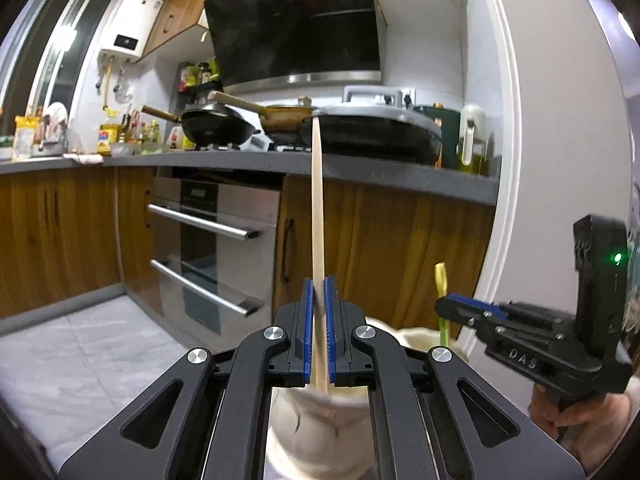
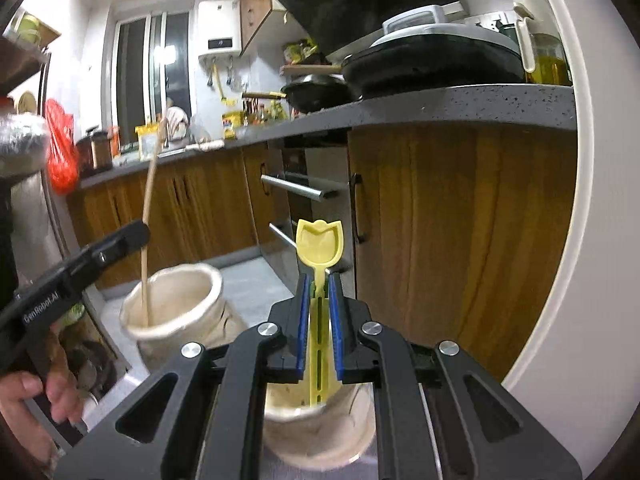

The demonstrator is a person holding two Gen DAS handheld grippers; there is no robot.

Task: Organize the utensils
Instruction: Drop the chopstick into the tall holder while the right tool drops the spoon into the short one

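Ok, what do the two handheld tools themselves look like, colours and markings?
Both are matte black with silver pivot bolts and blue ribbed pads. The left tool reads "GenRobot.AI" along its body. The right tool carries raised "DAS" lettering and an upright black module with a green light. No cables or sleeves show.

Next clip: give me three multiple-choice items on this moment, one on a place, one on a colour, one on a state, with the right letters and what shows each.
1. Where is the lower end of the wooden stick?
A. inside a cream jar
B. on the counter
C. in a wok

2. What colour is the spoon?
A. red
B. yellow
C. white

3. How is the right gripper?
A. wide open, empty
B. out of view
C. shut on the spoon

Answers: 1 A, the stick runs down into the cream jar. 2 B, its bowl and handle are yellow. 3 C, the blue-padded fingers clamp the handle.
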